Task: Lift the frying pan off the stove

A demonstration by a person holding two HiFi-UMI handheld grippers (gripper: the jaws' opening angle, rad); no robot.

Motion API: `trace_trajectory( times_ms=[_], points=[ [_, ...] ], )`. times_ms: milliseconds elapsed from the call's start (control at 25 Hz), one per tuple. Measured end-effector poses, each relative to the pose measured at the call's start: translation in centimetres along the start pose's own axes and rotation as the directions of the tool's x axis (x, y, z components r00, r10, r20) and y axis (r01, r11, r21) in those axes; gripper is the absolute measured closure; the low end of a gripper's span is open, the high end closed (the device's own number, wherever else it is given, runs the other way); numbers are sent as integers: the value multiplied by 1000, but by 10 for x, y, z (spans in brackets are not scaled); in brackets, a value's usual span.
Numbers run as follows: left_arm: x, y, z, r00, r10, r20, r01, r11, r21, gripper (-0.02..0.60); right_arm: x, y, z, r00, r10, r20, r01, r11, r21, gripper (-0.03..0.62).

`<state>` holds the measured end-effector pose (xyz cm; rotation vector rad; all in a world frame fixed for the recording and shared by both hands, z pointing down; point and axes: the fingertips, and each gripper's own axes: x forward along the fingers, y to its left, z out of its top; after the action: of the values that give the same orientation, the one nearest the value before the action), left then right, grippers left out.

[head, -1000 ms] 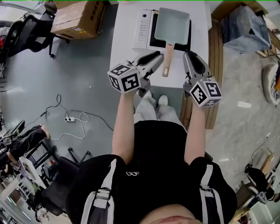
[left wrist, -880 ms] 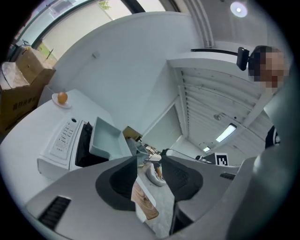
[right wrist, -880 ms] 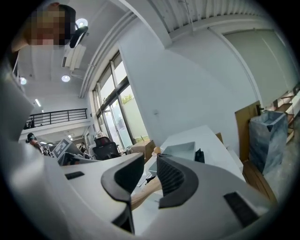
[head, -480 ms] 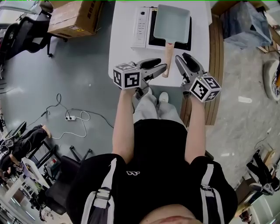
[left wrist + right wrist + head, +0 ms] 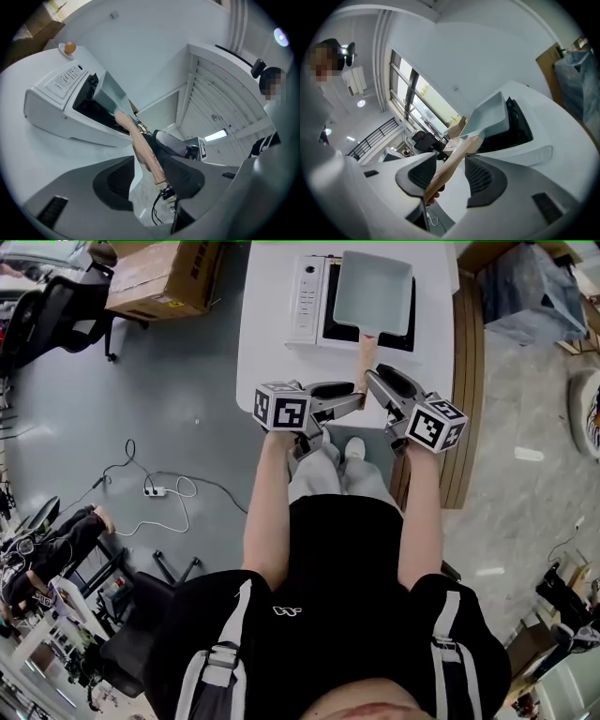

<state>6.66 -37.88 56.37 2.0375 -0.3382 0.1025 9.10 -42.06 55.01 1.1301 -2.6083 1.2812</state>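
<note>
A pale green rectangular frying pan point(image 5: 375, 289) sits on the white stove point(image 5: 307, 296), which stands on a white table point(image 5: 267, 357). Its wooden handle point(image 5: 364, 354) points toward me. My left gripper point(image 5: 354, 397) and right gripper point(image 5: 377, 381) meet at the handle's near end, both open. In the left gripper view the handle point(image 5: 140, 143) runs between the wide jaws of the left gripper point(image 5: 150, 180), with the pan point(image 5: 108, 91) and stove point(image 5: 58, 105) beyond. In the right gripper view the handle point(image 5: 449, 168) lies between the spread pads of the right gripper point(image 5: 449, 177), below the pan point(image 5: 490, 117).
A cardboard box point(image 5: 164, 277) and office chairs point(image 5: 47, 310) stand left of the table. Wooden boards point(image 5: 466, 381) and a grey bag point(image 5: 530, 296) lie to the right. A power strip with cable point(image 5: 155, 491) is on the floor. A small orange object point(image 5: 69, 47) sits behind the stove.
Both grippers have moved forward and inward from either side of the handle to its near end. Their jaws stand wider than a second ago.
</note>
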Motion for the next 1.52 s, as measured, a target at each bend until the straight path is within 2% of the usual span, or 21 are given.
trace_trajectory(
  times_ms=[200,400,680,840,1200,1520],
  points=[
    [8,-4,-10,998,-36,-51,36,999,-3,370,9,4,-14,997,74,-32,-72,996,59,398],
    [11,-4,-10,998,-55,-38,54,998,-37,370,16,6,-20,991,121,-52,-116,990,84,398],
    [12,-8,-5,996,-87,-14,86,994,-63,416,20,6,-17,985,170,-31,-164,975,148,399],
    [16,-7,-4,996,-86,-12,85,994,-67,420,20,3,-15,980,197,-8,-192,964,185,408],
    [15,-12,-5,997,-75,-26,75,997,9,416,17,5,-13,978,205,30,-207,960,188,414],
    [15,-20,-3,996,-86,-15,86,996,27,414,13,8,-9,977,207,57,-215,955,207,414]
  ],
)
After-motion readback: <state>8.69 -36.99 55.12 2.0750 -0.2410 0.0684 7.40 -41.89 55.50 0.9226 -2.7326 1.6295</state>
